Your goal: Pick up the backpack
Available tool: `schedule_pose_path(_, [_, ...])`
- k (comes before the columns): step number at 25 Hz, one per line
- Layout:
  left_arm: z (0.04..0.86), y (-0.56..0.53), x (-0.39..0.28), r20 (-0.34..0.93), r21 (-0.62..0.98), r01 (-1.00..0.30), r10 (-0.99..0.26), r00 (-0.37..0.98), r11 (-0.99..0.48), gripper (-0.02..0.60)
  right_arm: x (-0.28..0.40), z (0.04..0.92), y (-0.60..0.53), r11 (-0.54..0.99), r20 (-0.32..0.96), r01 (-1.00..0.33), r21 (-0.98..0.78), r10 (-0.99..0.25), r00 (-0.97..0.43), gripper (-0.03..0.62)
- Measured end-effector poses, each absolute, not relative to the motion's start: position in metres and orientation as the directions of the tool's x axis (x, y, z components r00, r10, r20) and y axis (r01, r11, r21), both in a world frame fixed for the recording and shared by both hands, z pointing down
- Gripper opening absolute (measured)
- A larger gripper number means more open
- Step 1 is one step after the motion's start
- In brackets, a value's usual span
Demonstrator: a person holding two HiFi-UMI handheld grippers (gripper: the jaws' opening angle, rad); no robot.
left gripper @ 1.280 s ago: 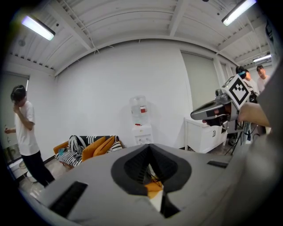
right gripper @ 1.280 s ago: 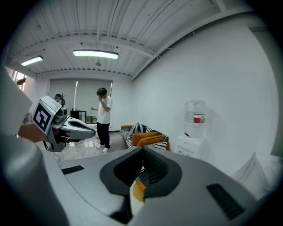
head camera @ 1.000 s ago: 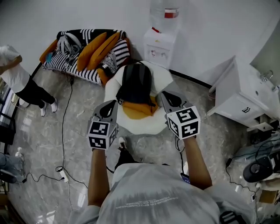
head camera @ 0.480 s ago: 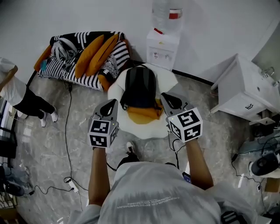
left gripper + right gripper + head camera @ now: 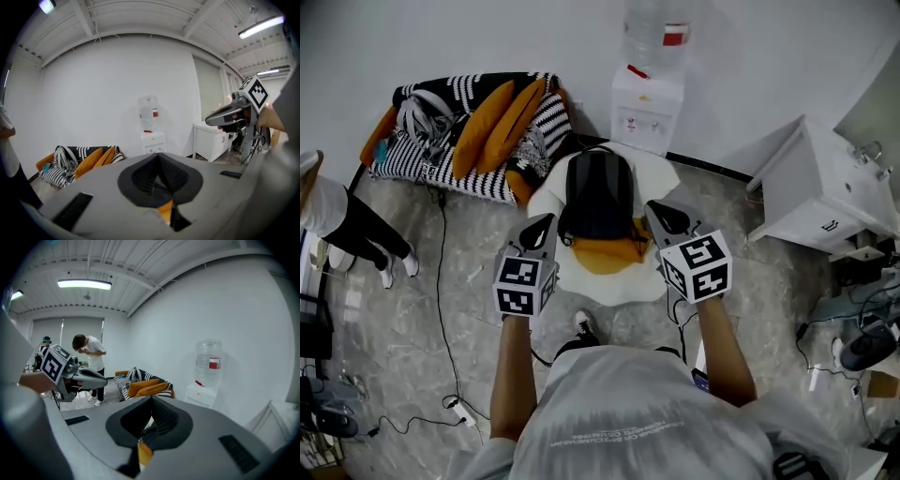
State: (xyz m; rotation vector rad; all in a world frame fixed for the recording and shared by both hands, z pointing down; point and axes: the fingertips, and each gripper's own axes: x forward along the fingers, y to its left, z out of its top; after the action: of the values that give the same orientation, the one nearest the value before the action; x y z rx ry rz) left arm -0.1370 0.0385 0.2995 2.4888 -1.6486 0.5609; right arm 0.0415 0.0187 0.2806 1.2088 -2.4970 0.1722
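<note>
lying backpack (image 5: 598, 192), top pointing toward water dispenser (image 5: 645, 111)

No wording can be read anywhere: the print on the back of the person's shirt (image 5: 623, 433) is too small, the red label (image 5: 673, 36) on the water bottle (image 5: 652, 23) is illegible, and the cubes on the left gripper (image 5: 541, 223) and right gripper (image 5: 657, 210) carry only black-and-white square markers.

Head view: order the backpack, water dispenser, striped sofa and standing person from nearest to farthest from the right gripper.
1. backpack, just left of the right gripper
2. water dispenser, beyond the backpack
3. striped sofa, upper left
4. standing person, far left edge
</note>
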Motion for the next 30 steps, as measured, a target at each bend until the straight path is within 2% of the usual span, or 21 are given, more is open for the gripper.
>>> schedule_pose_path(17, [0.317,-0.035,-0.184,0.376,-0.086,-0.861,-0.817,0.437,-0.501,0.021,-0.004,0.292,-0.039,0.543,0.408,-0.839,0.028,-0.772,-0.487,0.003])
schedule_pose_path(30, [0.332,-0.066,-0.183,0.413,-0.055,-0.797,-0.74,0.531,-0.602,0.021,-0.006,0.299,-0.057,0.46,0.444,-0.888,0.018,-0.799,-0.405,0.003])
